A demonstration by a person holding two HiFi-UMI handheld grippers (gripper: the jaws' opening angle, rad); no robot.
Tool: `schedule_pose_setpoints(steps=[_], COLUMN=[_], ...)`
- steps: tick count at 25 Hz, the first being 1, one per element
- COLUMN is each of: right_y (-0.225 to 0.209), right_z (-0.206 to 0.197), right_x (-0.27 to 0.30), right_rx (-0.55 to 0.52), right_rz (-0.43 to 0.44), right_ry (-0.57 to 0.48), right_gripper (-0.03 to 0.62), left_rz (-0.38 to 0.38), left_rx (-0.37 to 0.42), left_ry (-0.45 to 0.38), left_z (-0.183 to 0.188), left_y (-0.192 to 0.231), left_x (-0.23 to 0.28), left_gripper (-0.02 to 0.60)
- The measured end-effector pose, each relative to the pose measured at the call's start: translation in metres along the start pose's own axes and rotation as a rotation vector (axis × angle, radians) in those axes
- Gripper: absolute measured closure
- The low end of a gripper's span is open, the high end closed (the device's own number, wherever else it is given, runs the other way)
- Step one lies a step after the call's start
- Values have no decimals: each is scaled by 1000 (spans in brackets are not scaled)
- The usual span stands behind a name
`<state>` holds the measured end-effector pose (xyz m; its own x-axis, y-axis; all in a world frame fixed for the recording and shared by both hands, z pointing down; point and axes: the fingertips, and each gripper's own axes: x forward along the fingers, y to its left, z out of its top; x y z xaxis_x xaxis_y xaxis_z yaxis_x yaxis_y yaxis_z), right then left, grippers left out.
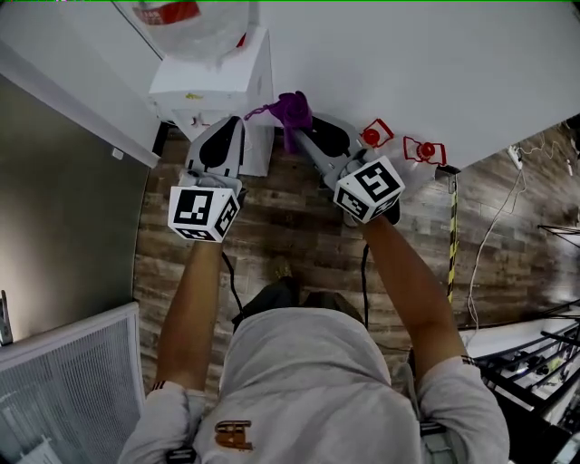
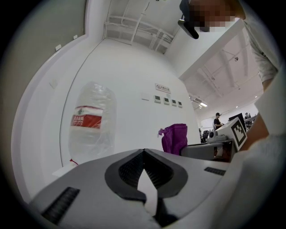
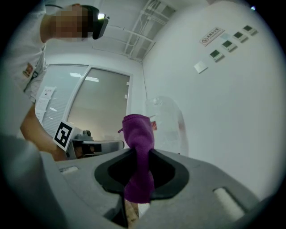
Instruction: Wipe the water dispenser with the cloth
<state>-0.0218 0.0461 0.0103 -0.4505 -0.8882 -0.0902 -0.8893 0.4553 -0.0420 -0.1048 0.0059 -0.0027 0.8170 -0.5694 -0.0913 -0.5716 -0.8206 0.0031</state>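
The water dispenser (image 1: 217,86), white and topped by a clear bottle (image 1: 195,23), stands against the wall (image 1: 408,54). The purple cloth (image 1: 292,111) is held just beside its right edge; contact cannot be told. The cloth is clamped in the right tool (image 3: 139,154), while the left tool (image 2: 143,151) is closed on nothing. The cloth is judged to be in hand and the wiping largely left to do.

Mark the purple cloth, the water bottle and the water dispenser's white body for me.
purple cloth (image 3: 138,147), right gripper view, on its bunched middle.
water bottle (image 2: 89,141), left gripper view, on its clear wall below the red label.
water dispenser (image 1: 222,86), head view, on its white top face.
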Motion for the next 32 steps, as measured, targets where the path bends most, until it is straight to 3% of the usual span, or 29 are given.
schedule_pose_setpoints(steps=[9,14,23,32], right_y=[-32,-59,-94,-95], right_z=[-39,-59,-89,-127], right_x=[45,65,91,111], right_rx=[-6,32,84,88], right_rz=[38,79,232,350], right_ry=[37,44,30,40], right_gripper=[502,502,502,502], left_rz=[46,113,294,383], left_rx=[-26,-39,-44,-68], left_ry=[54,87,137,169], left_z=[-40,-62,-97,-127], left_y=[34,47,68,78], left_x=[33,53,86,90], left_gripper=[583,583,583,583])
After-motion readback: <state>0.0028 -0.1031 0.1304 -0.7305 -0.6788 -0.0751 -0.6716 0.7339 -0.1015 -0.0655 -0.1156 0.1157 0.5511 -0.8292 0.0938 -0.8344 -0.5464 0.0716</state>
